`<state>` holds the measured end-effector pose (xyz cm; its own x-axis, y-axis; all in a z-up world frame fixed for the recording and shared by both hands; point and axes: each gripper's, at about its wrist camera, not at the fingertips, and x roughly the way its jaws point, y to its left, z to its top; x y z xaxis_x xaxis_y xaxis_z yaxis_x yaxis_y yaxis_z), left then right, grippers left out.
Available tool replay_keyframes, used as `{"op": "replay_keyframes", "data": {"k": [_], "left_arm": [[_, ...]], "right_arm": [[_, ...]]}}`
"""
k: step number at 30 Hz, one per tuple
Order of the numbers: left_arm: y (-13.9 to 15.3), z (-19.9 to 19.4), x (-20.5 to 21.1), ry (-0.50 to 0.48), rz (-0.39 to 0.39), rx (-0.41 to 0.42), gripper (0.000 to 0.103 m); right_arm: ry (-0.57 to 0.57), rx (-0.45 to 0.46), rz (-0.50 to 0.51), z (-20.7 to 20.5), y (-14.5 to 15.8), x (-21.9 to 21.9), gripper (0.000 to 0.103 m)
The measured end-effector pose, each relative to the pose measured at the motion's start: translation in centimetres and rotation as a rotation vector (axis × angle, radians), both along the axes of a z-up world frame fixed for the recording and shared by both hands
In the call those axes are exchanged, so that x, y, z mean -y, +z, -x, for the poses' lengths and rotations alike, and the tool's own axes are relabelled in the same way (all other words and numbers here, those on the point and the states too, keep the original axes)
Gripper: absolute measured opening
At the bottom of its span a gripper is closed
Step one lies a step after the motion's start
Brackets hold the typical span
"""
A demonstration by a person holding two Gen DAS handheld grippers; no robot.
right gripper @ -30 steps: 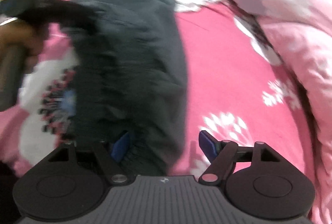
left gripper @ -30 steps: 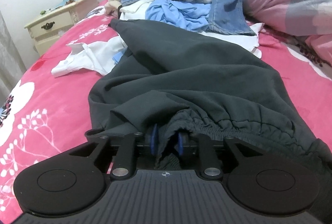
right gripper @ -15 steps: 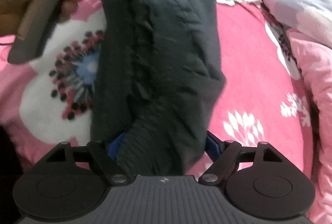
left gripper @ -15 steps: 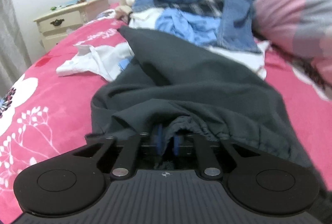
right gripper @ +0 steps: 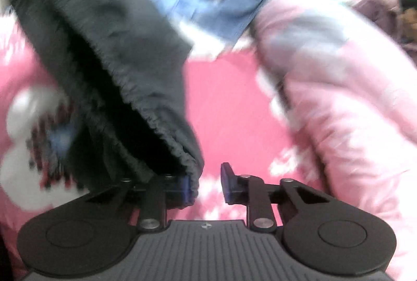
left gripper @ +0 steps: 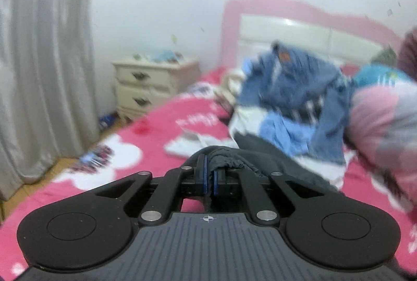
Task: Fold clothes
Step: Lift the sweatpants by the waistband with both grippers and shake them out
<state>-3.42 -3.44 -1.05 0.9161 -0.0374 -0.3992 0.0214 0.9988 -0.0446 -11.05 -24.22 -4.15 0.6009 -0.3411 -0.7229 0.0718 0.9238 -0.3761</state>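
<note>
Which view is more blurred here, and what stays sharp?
Right wrist view: heavy motion smear over the dark pants and pink quilt. Left wrist view: softer blur on the clothes pile and nightstand. Each tool body stays crisp.

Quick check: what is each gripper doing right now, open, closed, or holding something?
Left gripper: shut on the dark trousers at the waistband.
Right gripper: jaws closing, gap visible; waistband hem lies against one pad only.

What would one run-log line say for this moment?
left hand-held gripper: shut on dark trousers waistband | right hand-held gripper: closing, waistband at one finger | bed: clothes pile behind
</note>
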Motion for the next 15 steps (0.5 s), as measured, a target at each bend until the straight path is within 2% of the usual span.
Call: {"op": "replay_keyframes", "data": {"k": [5, 9, 15], "left_arm": [[6.8, 3.4, -2.2, 0.064, 0.068, 0.155, 0.004], [12.8, 4.6, -2.7, 0.058, 0.102, 0.296, 0.004], [20.5, 5.1, -3.4, 0.040, 0.149, 0.456, 0.004]], "right_arm": [[0.025, 0.228, 0.016, 0.9, 7.7, 0.1, 0.019], [0.038, 0.427, 0.038, 0.9, 15.0, 0.5, 0.014], [0.082, 0.696, 0.100, 2.1, 25.3, 0.6, 0.014]]}}
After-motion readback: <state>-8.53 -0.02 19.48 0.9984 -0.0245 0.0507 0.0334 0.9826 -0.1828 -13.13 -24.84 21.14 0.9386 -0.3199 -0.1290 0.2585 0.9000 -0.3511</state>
